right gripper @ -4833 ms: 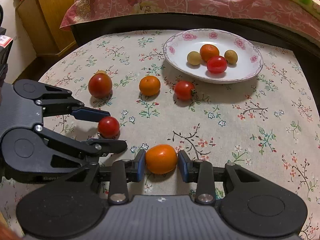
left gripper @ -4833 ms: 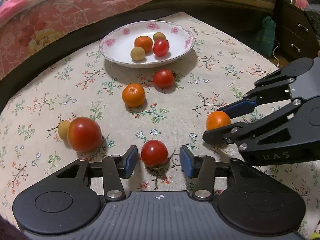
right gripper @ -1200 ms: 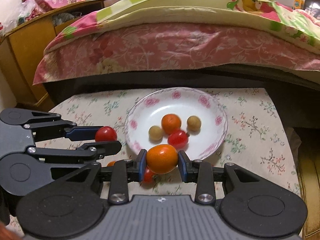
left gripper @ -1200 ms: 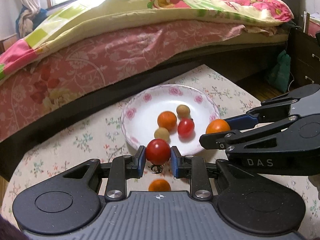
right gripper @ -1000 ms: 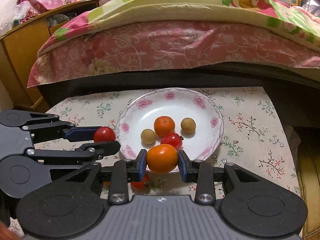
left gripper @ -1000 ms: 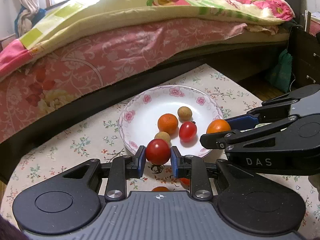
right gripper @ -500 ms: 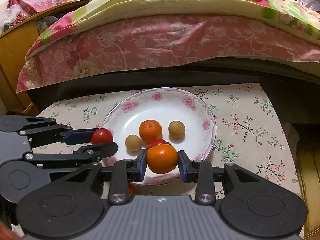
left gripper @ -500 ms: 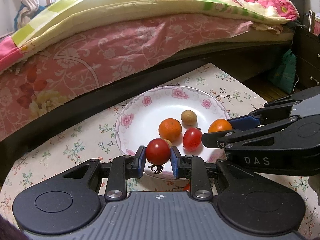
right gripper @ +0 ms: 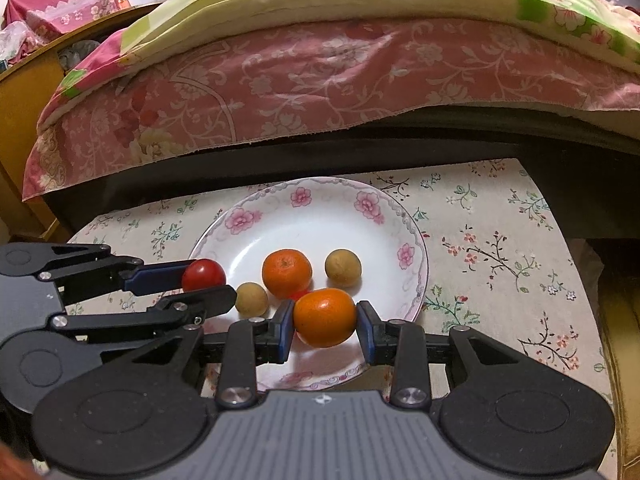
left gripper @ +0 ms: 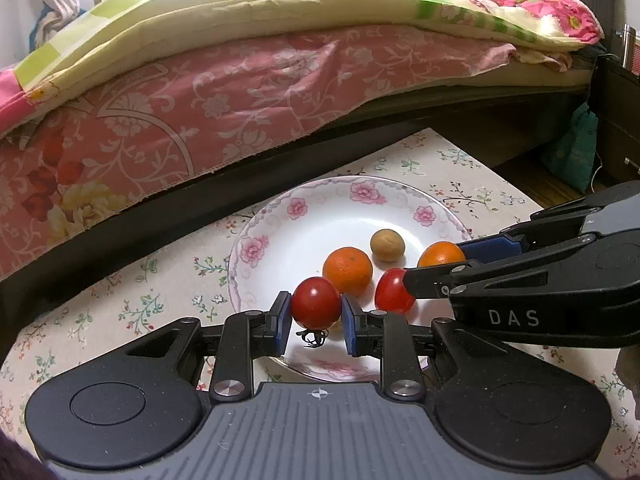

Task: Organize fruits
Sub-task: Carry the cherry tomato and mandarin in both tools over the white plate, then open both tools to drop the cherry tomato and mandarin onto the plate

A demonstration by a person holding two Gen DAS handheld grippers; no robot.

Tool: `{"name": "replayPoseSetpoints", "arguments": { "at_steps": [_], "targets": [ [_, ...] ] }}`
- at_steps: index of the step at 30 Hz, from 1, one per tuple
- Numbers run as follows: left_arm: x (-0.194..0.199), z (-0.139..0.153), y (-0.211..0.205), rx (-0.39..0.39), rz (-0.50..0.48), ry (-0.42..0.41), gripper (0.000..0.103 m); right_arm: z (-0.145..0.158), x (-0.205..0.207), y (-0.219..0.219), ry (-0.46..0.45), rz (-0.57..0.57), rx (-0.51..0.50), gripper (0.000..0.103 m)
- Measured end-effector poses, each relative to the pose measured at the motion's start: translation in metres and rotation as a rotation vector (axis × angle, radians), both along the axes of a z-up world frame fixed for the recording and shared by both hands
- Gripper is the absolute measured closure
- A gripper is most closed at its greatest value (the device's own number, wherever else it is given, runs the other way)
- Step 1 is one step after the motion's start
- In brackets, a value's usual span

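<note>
While both tools hang over the white flowered plate (right gripper: 412, 258), we see each one gripping a fruit. The left gripper (left gripper: 315, 317) has its blue fingers (left gripper: 280, 322) squeezed on a red tomato (left gripper: 316, 307). The right gripper (right gripper: 325, 330) has its fingers squeezed on a small orange (right gripper: 325, 317). On the plate lie another orange (right gripper: 286, 273), a red tomato that is mostly hidden, and two little brown fruits (right gripper: 343, 268). The plate sits on the bench (right gripper: 500, 248) with a flowery cloth, next to a bed (right gripper: 320, 92).
</note>
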State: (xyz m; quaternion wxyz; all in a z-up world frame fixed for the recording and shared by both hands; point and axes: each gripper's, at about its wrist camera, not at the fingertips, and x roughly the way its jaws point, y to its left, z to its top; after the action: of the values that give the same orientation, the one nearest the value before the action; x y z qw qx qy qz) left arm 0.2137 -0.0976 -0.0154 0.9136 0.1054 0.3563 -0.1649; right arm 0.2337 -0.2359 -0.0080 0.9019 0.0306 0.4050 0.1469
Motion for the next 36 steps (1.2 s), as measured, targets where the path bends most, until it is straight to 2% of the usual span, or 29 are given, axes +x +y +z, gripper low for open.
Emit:
{"name": "replayPoseSetpoints", "arguments": {
  "at_steps": [14, 18, 36],
  "targets": [
    [0.014, -0.006, 0.002, -0.001, -0.003, 0.016, 0.069, -0.007, 0.011, -0.001, 0.006, -0.015, 0.015, 0.068],
    [0.016, -0.005, 0.003, 0.006, 0.004, 0.011, 0.064, -0.008, 0.011, -0.002, 0.005, -0.023, 0.026, 0.068],
    [0.004, 0.010, 0.005, 0.011, 0.004, -0.021, 0.058, 0.004, 0.000, -0.002, -0.029, -0.028, 0.023, 0.068]
  ]
}}
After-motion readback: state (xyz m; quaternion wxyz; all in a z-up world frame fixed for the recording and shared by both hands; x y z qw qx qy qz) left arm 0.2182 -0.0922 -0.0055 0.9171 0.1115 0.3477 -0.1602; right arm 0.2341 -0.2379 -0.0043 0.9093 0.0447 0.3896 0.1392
